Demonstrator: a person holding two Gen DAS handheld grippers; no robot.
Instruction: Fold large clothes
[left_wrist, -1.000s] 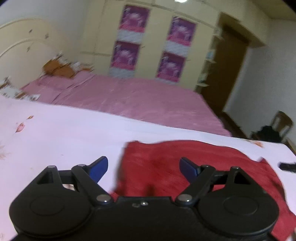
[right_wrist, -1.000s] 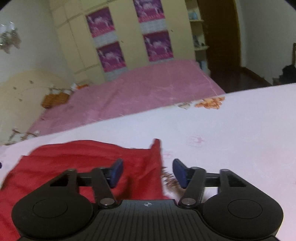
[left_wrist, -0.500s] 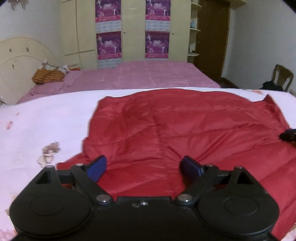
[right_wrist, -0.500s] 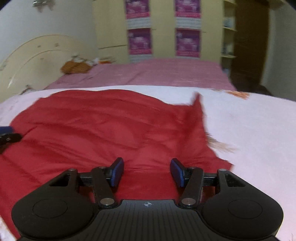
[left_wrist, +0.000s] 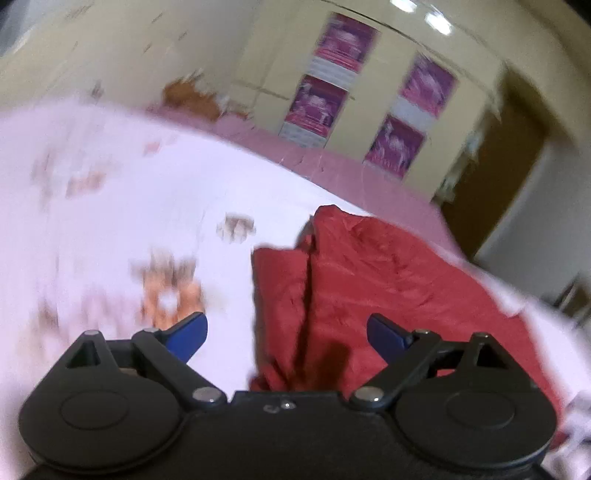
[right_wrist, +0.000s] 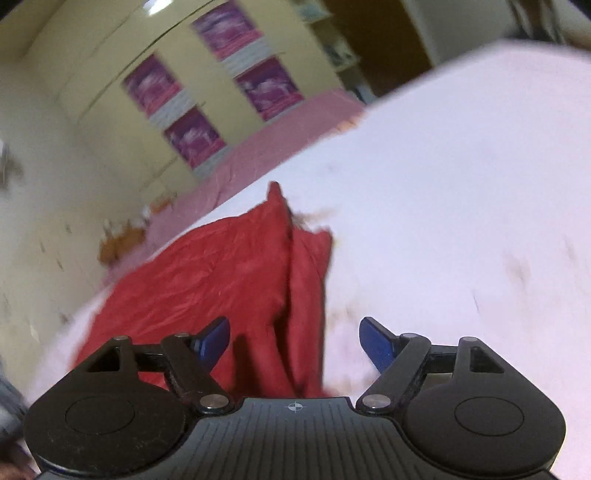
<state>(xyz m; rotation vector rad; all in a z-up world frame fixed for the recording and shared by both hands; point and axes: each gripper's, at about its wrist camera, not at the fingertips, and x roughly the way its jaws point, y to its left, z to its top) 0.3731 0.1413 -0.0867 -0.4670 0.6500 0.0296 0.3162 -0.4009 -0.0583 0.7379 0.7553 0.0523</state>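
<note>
- Two grippers have swung outward since half a second ago, each to a side edge of the red garment (left_wrist: 388, 280), ready for a side fold.
- Left gripper (left_wrist: 286, 332): wide, empty, edge at lower centre.
- Right gripper (right_wrist: 294, 341): opening, cloth between, unpinched.
- Both tilt down, rolled.
- Bed (right_wrist: 461, 184) beneath.

Each gripper, left gripper (left_wrist: 287, 338) and right gripper (right_wrist: 294, 341), has a matte black body, two round housings, silver pivot screws and blue finger pads (left_wrist: 188, 332). The right body is ribbed, with a crosshair mark.
</note>
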